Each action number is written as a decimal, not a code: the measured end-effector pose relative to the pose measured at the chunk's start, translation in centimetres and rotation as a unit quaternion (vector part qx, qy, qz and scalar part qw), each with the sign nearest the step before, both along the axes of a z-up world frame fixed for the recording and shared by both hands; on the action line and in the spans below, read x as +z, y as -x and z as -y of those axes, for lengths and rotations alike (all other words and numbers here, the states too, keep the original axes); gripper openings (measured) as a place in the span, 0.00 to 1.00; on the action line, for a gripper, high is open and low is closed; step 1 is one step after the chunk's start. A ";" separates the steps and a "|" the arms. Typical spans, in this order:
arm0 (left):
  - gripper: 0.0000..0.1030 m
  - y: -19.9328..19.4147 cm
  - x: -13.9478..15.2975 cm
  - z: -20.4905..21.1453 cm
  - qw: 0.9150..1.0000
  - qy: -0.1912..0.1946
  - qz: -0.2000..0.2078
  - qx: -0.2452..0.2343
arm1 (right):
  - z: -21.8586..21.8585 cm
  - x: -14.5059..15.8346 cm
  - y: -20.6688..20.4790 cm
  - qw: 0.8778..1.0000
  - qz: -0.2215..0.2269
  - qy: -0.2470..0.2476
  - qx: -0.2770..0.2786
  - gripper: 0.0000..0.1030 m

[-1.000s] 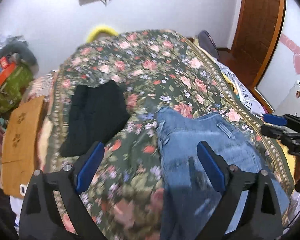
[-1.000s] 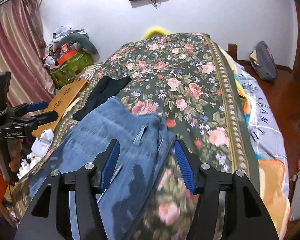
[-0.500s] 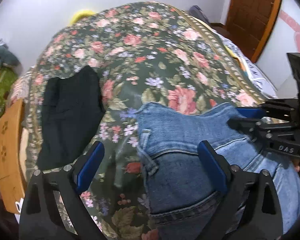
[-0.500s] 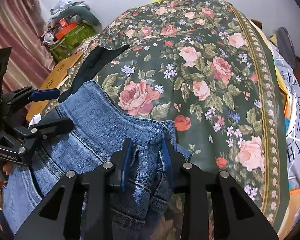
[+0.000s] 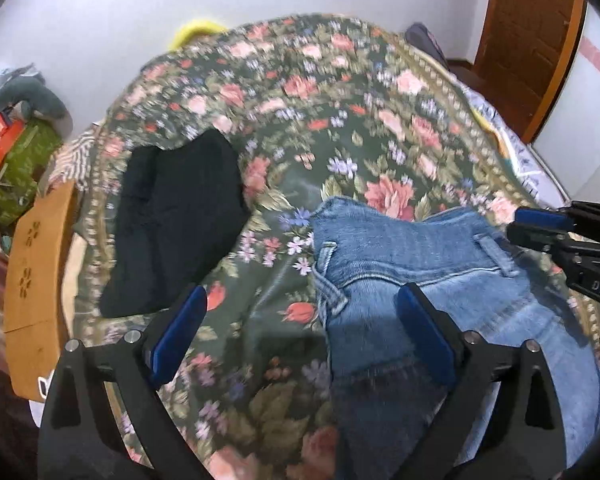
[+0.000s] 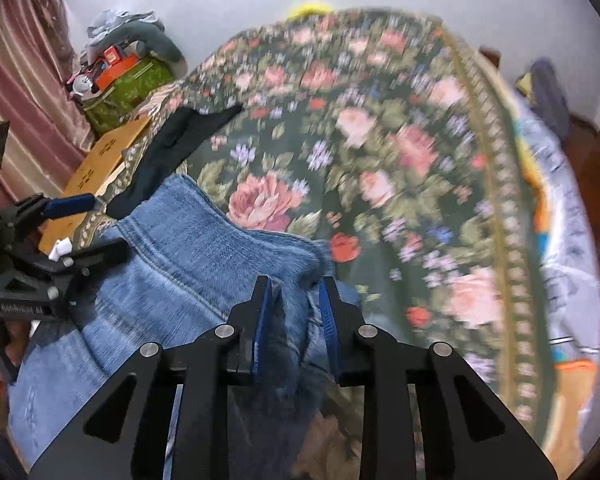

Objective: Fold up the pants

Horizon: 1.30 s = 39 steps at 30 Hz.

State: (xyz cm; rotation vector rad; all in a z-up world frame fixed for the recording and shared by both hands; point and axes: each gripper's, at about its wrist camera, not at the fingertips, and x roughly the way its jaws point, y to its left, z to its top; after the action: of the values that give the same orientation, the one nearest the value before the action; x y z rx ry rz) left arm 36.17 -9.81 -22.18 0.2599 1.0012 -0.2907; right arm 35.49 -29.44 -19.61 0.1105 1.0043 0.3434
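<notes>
Blue jeans (image 5: 412,264) lie on a dark floral bedspread (image 5: 340,120), waistband toward the far side. My left gripper (image 5: 300,332) is open and empty above the left edge of the jeans. In the right wrist view my right gripper (image 6: 296,320) is shut on a bunch of the jeans' (image 6: 204,256) waistband at its right corner. The right gripper also shows at the right edge of the left wrist view (image 5: 556,232), and the left gripper shows at the left of the right wrist view (image 6: 72,224).
A folded black garment (image 5: 176,220) lies on the bed left of the jeans. A wooden board (image 5: 36,276) stands beside the bed's left edge, with a green bag (image 5: 12,176) and clutter behind it. A brown door (image 5: 528,36) is at the right.
My right gripper has tightened on the jeans' waistband and drawn back a little. My left gripper has pulled back and up, still open. Both views are blurred by motion.
</notes>
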 end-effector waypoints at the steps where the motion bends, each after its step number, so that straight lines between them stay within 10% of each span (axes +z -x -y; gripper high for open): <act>1: 0.95 0.5 0.9 -0.4 1.000 0.010 0.003 0.000 | 0.2 0.8 0.5 1.000 0.008 0.005 0.002 0.23; 9: 0.98 4.2 2.9 -2.3 0.997 0.069 -0.029 -0.005 | 1.1 4.7 5.4 0.999 0.048 -0.016 -0.009 0.78; 24: 1.00 2.8 -2.9 -0.9 0.975 0.105 -0.185 -0.056 | 1.5 -3.7 5.6 0.979 -0.125 -0.160 0.001 0.78; 33: 1.00 0.8 -4.8 0.1 0.957 0.145 -0.240 -0.076 | 0.2 -5.1 2.9 0.974 -0.135 -0.182 0.015 0.80; 39: 0.81 0.6 -4.6 1.6 0.953 0.164 -0.240 -0.082 | 0.3 -4.9 2.2 0.973 -0.149 -0.178 0.019 0.54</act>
State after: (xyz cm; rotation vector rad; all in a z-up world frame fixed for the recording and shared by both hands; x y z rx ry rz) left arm 35.60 -11.39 -26.74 -0.0375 1.3921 -0.6885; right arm 33.30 -29.73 -24.47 0.4796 1.2343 0.5518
